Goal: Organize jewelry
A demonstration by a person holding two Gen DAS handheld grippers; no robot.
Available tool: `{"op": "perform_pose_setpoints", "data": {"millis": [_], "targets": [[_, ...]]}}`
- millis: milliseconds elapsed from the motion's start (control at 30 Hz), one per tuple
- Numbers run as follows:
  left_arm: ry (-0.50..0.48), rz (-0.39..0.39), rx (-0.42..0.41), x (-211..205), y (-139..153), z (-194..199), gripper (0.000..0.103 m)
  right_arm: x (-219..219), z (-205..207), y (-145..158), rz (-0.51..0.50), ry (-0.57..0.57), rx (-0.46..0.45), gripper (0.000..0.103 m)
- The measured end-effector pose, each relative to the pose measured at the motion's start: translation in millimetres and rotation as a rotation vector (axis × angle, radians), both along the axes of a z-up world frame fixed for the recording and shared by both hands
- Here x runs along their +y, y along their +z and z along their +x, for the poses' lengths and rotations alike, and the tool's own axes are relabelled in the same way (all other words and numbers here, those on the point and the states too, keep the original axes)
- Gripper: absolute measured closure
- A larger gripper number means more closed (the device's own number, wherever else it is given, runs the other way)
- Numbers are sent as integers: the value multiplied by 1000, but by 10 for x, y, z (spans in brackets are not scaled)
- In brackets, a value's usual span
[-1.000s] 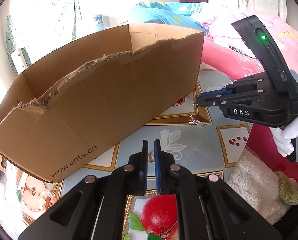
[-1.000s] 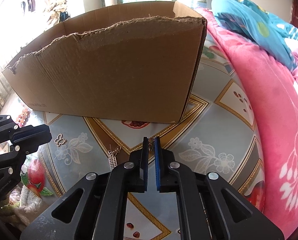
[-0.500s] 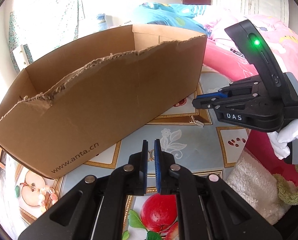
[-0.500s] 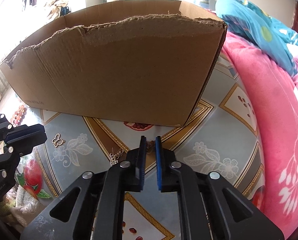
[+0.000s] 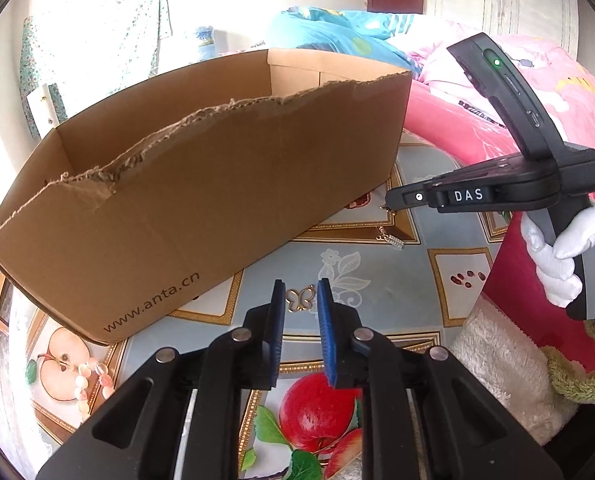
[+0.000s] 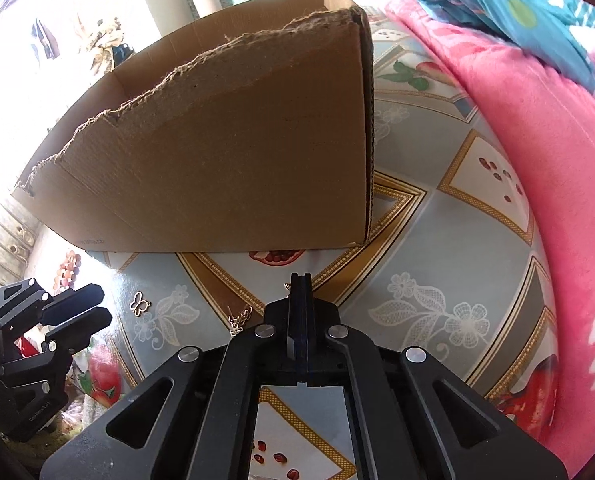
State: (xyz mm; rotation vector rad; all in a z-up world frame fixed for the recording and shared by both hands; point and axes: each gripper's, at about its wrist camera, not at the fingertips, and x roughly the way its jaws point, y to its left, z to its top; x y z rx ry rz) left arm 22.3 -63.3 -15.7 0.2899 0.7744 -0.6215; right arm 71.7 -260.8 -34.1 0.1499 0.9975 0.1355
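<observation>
**Desk:** What stage is the tidying at?

**Photographer:** Early, by the look of it. A torn cardboard box (image 5: pixel 201 184) fills the upper left of the left wrist view, and its floor is hidden, so I cannot tell if anything is inside. Several pieces are out on the fruit-print tablecloth (image 5: pixel 377 280).

**Desk:** Which pieces?

**Photographer:** A gold butterfly charm (image 5: pixel 299 300) lies at lower centre and a bar pendant (image 5: pixel 391 239) right of centre, near the box's corner. A pink bead bracelet (image 5: pixel 91 380) sits at lower left, by the box's near corner.

**Desk:** And the tongs?

**Photographer:** The left gripper (image 5: pixel 300 285) has just been opening. Its blue pads stand a little apart, with the butterfly seen in the gap, lying on the cloth and not pressed. The right gripper (image 5: pixel 391 200), in a white-gloved hand (image 5: pixel 565 256) at the right edge, is pressed together. It looks to be pinching a small gold trinket (image 5: pixel 385 208) at the tip, just off the box's right end.

**Desk:** So what's left?

**Photographer:** Probably nearly everything: that trinket, then the other three.
</observation>
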Motion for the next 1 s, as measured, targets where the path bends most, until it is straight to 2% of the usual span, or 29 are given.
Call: {"op": "perform_pose_setpoints", "data": {"millis": [267, 367, 467, 600, 800, 1000], "targets": [[-47, -30, 19, -141, 2, 14, 87, -118, -139, 29, 19, -29, -20, 103], [-97, -45, 11, -315, 15, 12, 87, -165, -184, 53, 45, -22, -35, 103], [-135, -27, 13, -519, -12, 35, 87, -176, -286, 34, 53, -25, -53, 102], [-179, -22, 42, -727, -56, 60, 87, -262, -342, 57, 78, -35, -53, 101], [-167, 2, 74, -887, -172, 141, 87, -293, -384, -10, 109, -31, -49, 101], [-159, 19, 37, -965, -207, 153, 87, -303, -377, -125, 102, -30, -58, 101]]}}
